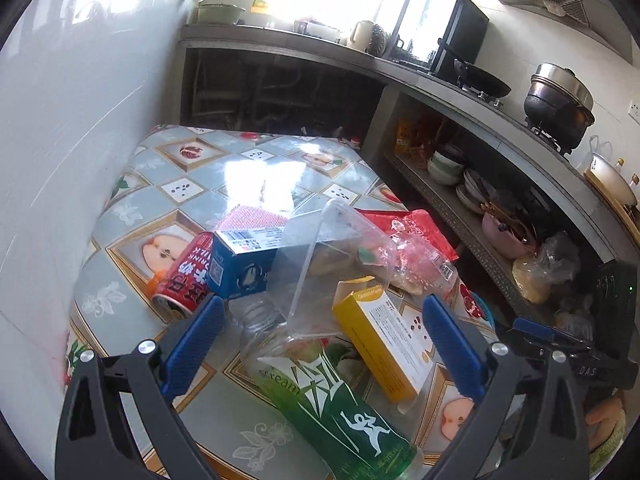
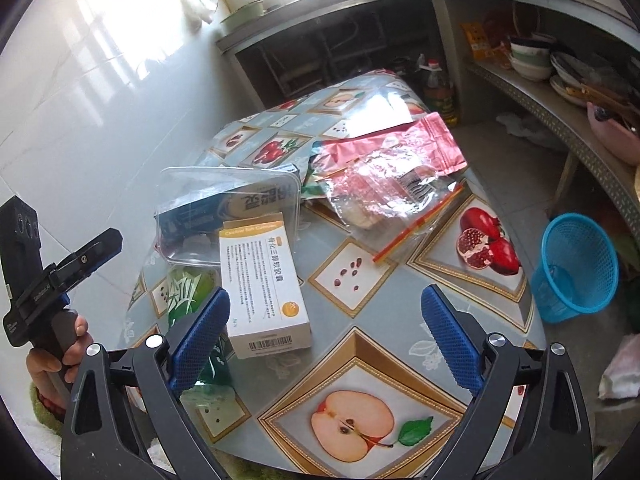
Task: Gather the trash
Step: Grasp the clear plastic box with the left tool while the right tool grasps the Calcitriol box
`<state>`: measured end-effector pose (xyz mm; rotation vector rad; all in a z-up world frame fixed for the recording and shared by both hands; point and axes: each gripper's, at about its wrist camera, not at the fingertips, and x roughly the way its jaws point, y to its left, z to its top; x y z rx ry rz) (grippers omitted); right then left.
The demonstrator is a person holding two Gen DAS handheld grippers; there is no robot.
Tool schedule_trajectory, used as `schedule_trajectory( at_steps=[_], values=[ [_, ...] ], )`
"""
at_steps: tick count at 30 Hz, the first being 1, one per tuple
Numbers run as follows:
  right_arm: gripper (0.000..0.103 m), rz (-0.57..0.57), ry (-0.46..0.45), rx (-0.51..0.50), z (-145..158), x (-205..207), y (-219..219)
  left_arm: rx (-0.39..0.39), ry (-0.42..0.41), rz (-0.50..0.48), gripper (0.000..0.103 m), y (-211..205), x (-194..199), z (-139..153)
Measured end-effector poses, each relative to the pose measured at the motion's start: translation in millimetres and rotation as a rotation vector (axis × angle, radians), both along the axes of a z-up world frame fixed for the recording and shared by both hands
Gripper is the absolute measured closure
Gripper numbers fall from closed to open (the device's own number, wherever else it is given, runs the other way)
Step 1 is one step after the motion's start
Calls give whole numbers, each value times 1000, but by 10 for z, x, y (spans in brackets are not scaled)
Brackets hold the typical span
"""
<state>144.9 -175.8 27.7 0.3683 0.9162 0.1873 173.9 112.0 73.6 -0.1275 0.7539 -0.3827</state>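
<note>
Trash is piled on the fruit-patterned table (image 1: 248, 168): a red can (image 1: 186, 276), a blue box (image 1: 244, 258), a clear plastic container (image 1: 316, 264), a yellow-and-white medicine box (image 1: 384, 344) (image 2: 264, 288), a green-labelled bottle (image 1: 332, 404) (image 2: 188, 288), and a red wrapper with a clear zip bag (image 1: 416, 248) (image 2: 384, 184). My left gripper (image 1: 324, 344) is open, its fingers either side of the bottle and the medicine box. Over the table's near edge my right gripper (image 2: 324, 340) is open, with the medicine box just inside its left finger.
A blue mesh waste basket (image 2: 576, 264) stands on the floor right of the table. A white tiled wall (image 1: 80, 128) runs along the table's left. Shelves with bowls and plates (image 1: 460, 172) and a counter with pots (image 1: 560, 104) lie at right. A hand (image 2: 68, 352) holds the left gripper's handle.
</note>
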Motion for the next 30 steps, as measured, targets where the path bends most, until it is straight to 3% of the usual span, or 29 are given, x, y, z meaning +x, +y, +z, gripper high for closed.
schedule_trajectory(
  at_steps=[5, 12, 17, 25, 30],
  values=[
    [11, 26, -5, -24, -1, 120, 118, 28, -40, -17, 11, -58, 33, 56],
    [11, 0, 4, 26, -5, 259, 6, 31, -71, -81, 19, -127, 14, 77],
    [11, 97, 69, 88, -145, 386, 198, 20, -53, -58, 27, -75, 121, 35],
    [11, 163, 116, 21, -314, 642, 596, 132, -28, -23, 36, -143, 372, -28],
    [11, 192, 131, -30, -371, 726, 735, 196, -36, -42, 49, -280, 476, -84]
  ],
)
